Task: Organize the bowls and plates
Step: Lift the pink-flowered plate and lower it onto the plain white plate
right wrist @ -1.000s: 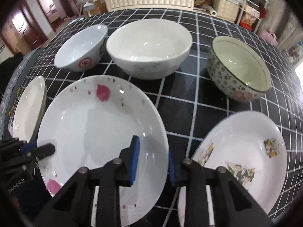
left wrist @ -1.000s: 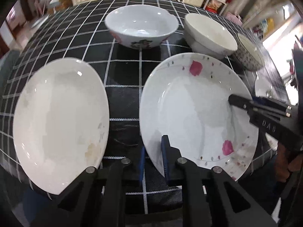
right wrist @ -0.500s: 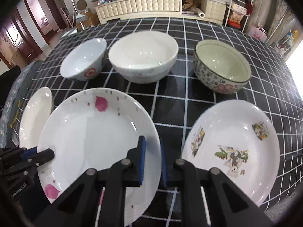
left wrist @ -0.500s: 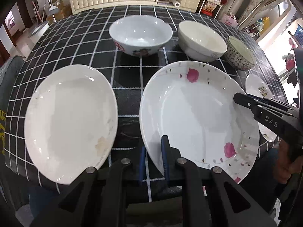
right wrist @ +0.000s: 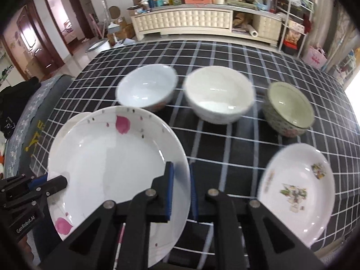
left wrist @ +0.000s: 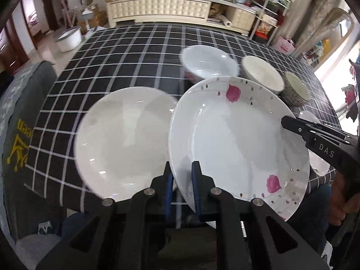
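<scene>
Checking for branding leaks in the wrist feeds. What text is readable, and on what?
"DAS": white letters on the right gripper, seen from the left wrist.
"GenRobot.AI": white print on the left gripper, seen from the right wrist.
Yellow letters and a crown emblem on the grey cloth at the table's edge: cut off and sideways, not readable.
Boxes on the far cabinet: too small and blurred.
</scene>
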`<state>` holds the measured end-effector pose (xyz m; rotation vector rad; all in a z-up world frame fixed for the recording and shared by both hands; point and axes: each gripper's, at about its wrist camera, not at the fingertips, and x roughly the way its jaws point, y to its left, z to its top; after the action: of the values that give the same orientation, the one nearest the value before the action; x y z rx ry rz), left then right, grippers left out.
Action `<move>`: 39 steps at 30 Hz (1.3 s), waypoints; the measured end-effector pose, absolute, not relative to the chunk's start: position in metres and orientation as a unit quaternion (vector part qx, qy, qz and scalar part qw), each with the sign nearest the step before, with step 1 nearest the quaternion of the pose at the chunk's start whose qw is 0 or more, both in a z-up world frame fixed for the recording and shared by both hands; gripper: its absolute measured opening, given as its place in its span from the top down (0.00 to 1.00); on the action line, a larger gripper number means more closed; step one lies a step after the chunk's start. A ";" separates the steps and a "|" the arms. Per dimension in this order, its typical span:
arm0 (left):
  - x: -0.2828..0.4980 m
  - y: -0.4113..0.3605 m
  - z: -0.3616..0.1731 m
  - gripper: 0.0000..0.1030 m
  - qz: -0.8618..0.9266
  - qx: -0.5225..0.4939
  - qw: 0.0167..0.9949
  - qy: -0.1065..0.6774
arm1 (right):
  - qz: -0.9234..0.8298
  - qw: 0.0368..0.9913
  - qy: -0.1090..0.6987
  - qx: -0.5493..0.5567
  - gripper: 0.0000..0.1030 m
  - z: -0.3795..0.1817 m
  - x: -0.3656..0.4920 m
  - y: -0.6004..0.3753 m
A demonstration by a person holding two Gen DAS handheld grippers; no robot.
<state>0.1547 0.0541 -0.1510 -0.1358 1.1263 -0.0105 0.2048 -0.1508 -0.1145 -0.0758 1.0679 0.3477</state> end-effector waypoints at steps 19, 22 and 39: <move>0.129 0.148 -0.167 0.86 0.069 -0.107 0.825 0.551 | 0.221 0.817 0.527 -0.079 0.83 -0.141 0.203 -0.046; 0.135 0.153 -0.169 0.86 0.067 -0.099 0.825 0.553 | 0.222 0.817 0.525 -0.088 0.83 -0.141 0.207 -0.037; 0.155 0.191 -0.183 0.88 0.079 -0.120 0.820 0.554 | 0.224 0.805 0.538 -0.108 0.84 -0.159 0.224 -0.003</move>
<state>0.1550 0.1911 -0.1835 -0.2559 1.1805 0.1675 0.2239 -0.0027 -0.1592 -0.2309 1.1515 0.4799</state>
